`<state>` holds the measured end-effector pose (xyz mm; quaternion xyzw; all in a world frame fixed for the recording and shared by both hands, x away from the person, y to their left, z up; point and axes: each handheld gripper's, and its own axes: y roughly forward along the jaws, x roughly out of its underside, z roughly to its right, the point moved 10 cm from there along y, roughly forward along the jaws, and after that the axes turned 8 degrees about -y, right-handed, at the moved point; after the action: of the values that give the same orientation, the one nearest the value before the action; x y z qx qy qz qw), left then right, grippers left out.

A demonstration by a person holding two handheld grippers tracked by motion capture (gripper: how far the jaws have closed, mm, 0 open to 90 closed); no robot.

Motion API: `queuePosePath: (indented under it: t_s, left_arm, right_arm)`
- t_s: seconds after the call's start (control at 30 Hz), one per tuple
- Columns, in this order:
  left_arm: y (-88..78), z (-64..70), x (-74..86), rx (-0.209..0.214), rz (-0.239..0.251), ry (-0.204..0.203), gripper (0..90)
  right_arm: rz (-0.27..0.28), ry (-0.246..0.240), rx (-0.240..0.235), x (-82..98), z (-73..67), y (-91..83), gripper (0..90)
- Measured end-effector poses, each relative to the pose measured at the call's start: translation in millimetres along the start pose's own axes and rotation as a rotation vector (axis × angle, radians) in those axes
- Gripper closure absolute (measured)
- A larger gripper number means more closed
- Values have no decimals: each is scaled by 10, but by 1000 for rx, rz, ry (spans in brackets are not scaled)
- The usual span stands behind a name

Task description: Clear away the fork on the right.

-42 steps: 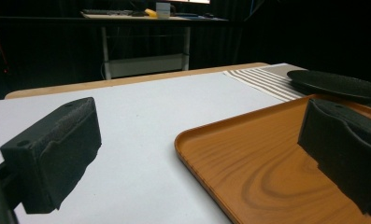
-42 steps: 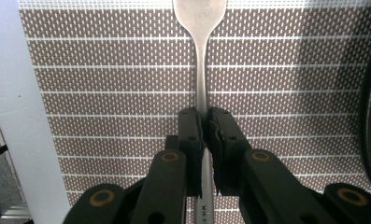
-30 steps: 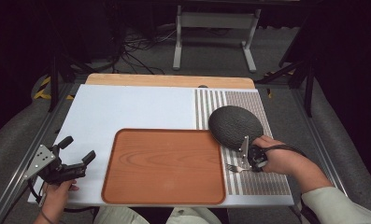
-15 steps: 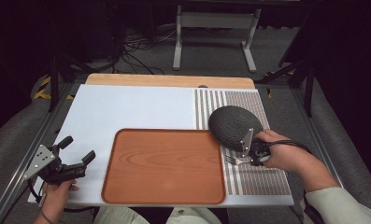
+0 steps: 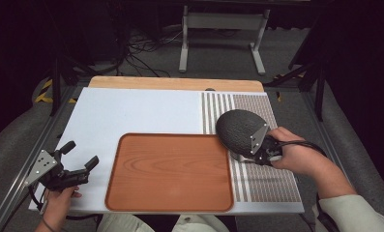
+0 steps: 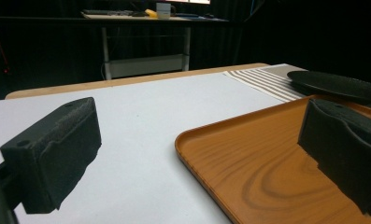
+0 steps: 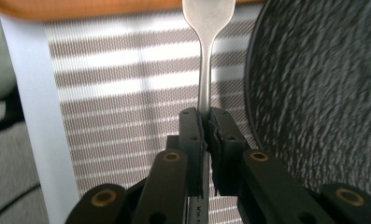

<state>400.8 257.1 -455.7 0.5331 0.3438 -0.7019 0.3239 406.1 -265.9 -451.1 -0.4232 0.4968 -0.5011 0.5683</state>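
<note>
Right gripper view: a metal utensil (image 7: 206, 56) runs lengthwise straight away from the camera, its handle pinched between the closed jaws of the right hand-held gripper (image 7: 205, 126). Its widening far end is cut off at the top edge, so fork or spoon cannot be told. It hangs over the striped placemat (image 7: 127, 93), just beside the dark textured plate (image 7: 314, 93). The left hand-held gripper (image 5: 78, 162) is spread wide and empty beside the wooden tray (image 5: 172, 169) on the white worktop (image 5: 131, 111).
</note>
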Motion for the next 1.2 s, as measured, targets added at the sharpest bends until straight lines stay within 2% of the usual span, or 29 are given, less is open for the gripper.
queuePosePath:
  t_s: [0.1, 0.3, 0.47, 0.5, 0.57, 0.83, 1.07, 1.2]
  left_arm:
    - [3, 5, -2, 1, 3, 0, 0]
    - [1, 2, -2, 0, 1, 1, 0]
    - [3, 5, -3, 1, 3, 1, 0]
    - [3, 4, -4, 1, 3, 1, 0]
    - [1, 3, -2, 1, 1, 1, 0]
    - [2, 6, -4, 1, 3, 2, 0]
    - [-1, 2, -4, 1, 1, 3, 0]
    - [-1, 5, -7, 2, 4, 4, 0]
  right_arm:
    - [39, 17, 36, -55, 54, -74, 841]
    - [85, 47, 57, -133, 84, -164, 841]
    - [157, 97, 89, -223, 125, -215, 841]
    - [181, 116, 91, -254, 126, -229, 841]
    - [197, 120, 95, -280, 132, -239, 841]
    - [292, 206, 102, -482, 136, -286, 841]
    - [339, 311, 91, -646, 127, -281, 841]
    - [352, 344, 91, -732, 128, -277, 841]
